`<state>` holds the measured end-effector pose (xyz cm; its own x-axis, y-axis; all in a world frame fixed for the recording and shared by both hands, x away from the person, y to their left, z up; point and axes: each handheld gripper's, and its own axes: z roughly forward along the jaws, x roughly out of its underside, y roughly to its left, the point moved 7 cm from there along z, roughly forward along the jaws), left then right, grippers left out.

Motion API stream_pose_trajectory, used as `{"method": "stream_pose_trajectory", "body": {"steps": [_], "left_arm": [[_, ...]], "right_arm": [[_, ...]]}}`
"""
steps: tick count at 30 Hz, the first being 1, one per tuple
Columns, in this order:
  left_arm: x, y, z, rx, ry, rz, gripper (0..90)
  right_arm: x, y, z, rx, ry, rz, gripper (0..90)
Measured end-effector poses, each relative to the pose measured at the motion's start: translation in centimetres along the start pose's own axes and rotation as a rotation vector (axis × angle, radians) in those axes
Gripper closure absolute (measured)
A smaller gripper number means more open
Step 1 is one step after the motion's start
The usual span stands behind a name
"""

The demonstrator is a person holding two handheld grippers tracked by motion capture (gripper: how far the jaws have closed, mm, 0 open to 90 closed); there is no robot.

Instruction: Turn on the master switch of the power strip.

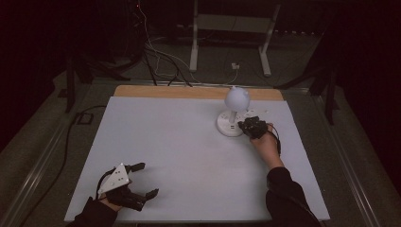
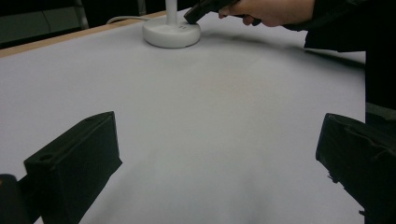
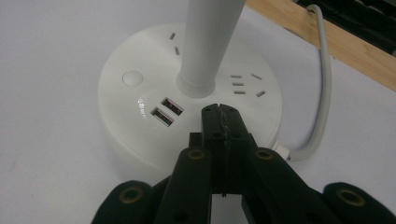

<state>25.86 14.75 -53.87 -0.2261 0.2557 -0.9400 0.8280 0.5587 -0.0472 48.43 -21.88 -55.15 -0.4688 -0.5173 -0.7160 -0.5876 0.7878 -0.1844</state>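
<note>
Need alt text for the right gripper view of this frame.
The right gripper, jaws shut with nothing between them, has its tips over the round white lamp base, just in front of the white stem. The base carries two USB ports, a round button and socket slots; a white cable leaves it at right.

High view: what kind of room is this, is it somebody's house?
Probably not a house; it looks like a lab or workshop set up for recording. A bare white table stands alone in a dark room, loose cables trail over the floor behind it, and a person works a lamp base with hand-held tongs.
</note>
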Motion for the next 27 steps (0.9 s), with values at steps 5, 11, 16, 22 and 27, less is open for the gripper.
{"method": "stream_pose_trajectory", "body": {"steps": [5,11,16,22,27], "left_arm": [[0.0,0.0,0.0,-0.001,0.001,-0.001,0.2],[0.1,0.3,0.1,-0.002,0.003,-0.008,0.2],[0.1,0.2,0.1,-0.001,0.002,-0.009,0.2],[0.0,0.2,0.1,-0.002,0.003,-0.004,0.2],[0.0,0.2,0.1,-0.002,0.002,-0.005,0.2]], "right_arm": [[0.0,0.1,0.0,0.009,0.001,-0.008,90.0],[-0.3,-0.2,-0.3,-0.016,-0.024,0.037,90.0],[-0.9,-0.2,-1.1,-0.028,-0.076,0.057,90.0],[-1.1,-0.3,-1.7,-0.036,-0.09,0.083,90.0],[-1.1,0.1,-2.3,-0.058,-0.094,0.085,81.0]]}}
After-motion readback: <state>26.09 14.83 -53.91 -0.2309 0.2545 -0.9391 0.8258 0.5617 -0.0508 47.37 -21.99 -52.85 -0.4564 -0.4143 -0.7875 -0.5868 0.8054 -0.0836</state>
